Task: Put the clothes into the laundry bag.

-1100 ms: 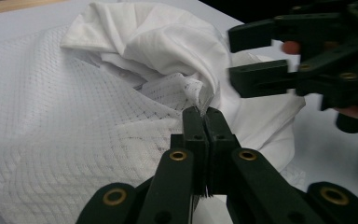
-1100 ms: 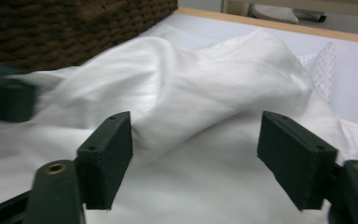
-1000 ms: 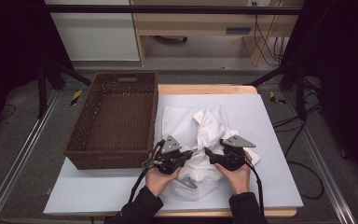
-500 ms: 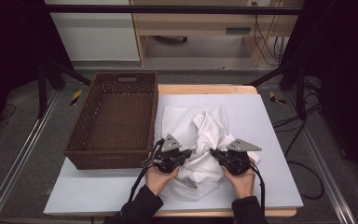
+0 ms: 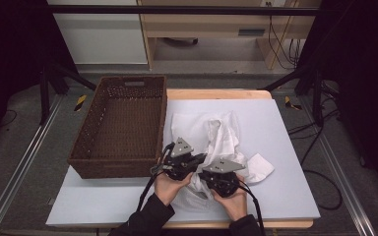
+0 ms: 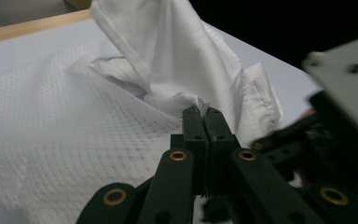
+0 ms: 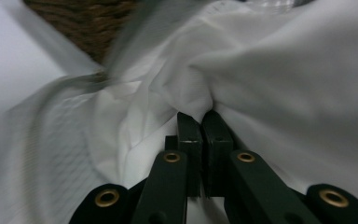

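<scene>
High view: white shirt [image 5: 216,142] crumpled on the pale mat [image 5: 285,147], centre to 5 o'clock; brown wicker basket [image 5: 120,128] at 9 o'clock, touching the shirt's edge; left gripper [image 5: 201,158] and right gripper [image 5: 211,178] side by side at 6 o'clock on the shirt's near edge.

Left gripper view: jaws pressed together, pinching a fold of shirt [image 6: 168,74] at 12 o'clock; mesh lining at 9 o'clock.

Right gripper view: jaws pressed together, pinching bunched shirt [image 7: 270,70]; basket [image 7: 84,18] at 11 o'clock; blurred.
</scene>
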